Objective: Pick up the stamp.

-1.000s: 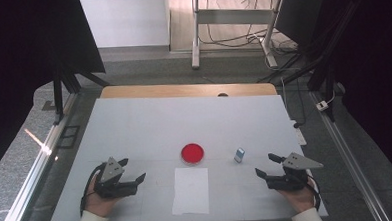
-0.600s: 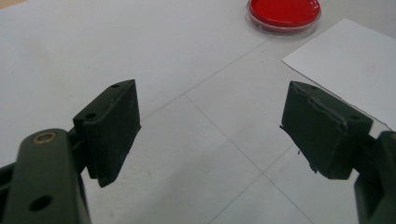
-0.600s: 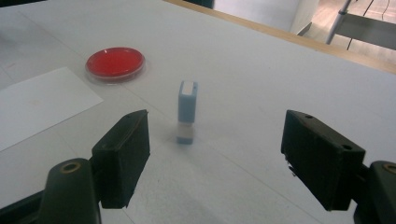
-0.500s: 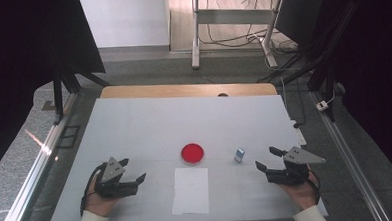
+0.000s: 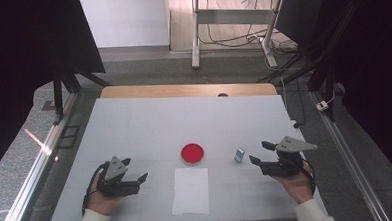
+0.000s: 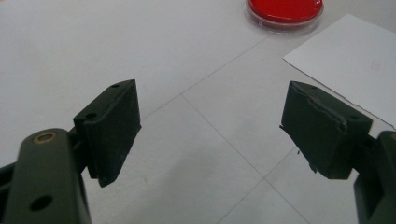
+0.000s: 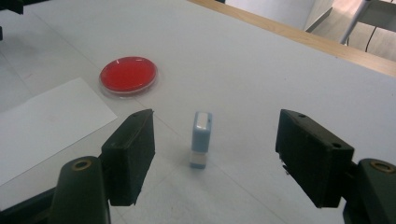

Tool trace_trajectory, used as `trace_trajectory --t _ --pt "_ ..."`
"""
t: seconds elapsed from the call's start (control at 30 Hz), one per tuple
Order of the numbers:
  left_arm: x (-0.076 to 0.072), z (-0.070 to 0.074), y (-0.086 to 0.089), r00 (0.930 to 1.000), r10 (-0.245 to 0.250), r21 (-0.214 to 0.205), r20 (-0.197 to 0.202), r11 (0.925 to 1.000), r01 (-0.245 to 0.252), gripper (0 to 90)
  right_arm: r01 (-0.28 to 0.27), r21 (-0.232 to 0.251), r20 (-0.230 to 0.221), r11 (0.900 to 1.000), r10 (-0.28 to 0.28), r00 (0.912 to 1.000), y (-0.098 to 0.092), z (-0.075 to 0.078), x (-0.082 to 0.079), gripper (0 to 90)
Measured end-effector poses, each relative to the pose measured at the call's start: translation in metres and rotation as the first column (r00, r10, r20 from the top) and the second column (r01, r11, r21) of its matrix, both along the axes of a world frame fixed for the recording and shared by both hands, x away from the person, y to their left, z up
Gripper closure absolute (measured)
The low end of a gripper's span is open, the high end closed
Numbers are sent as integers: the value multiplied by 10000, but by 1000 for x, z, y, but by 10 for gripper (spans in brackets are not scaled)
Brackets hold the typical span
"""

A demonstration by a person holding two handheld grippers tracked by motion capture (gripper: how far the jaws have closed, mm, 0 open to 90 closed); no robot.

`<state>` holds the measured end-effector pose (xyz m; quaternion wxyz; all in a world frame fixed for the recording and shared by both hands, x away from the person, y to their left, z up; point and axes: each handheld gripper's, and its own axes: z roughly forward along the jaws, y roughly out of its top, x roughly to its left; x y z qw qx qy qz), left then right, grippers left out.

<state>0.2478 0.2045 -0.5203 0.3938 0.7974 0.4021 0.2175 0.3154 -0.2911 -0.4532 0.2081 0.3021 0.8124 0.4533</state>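
Stamp [image 7: 201,139]: small light-blue block, upright on worktop [image 5: 149,122], long axis vertical, white cap up, right of red dish [image 5: 192,153].
Right hand-held gripper [image 5: 262,153]: just right of stamp, aimed at it, jaws spread and just been closing a little, not touching; likely lining up a grasp.
Left hand-held gripper [image 5: 136,172]: resting near-left, jaws spread, nothing between.
Paper [image 5: 190,190]: flat, near side of dish, probably the stamping target.

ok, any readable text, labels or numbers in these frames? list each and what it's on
None readable.
White sheet of paper: a faint mark near one edge in the left gripper view, too faint to read.
Small blue stamp: no label visible.
Red dish: no markings visible.
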Motion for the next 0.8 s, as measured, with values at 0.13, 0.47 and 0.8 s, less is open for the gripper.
trace_trajectory --t 0.13,0.47,0.8 --pt "-2 1 1 10000 -56 -84 -2 9999 56 196 -55 -78 -58 10000 54 10000 9 7 6 288" --pt "-1 1 1 9999 -76 -289 -120 9996 73 196 -335 -393 -338 9987 321 9989 27 19 23 292" --pt "-2 0 1 10000 -29 -63 -57 10000 29 197 -574 -1080 -1032 9925 462 9936 41 2 40 304"
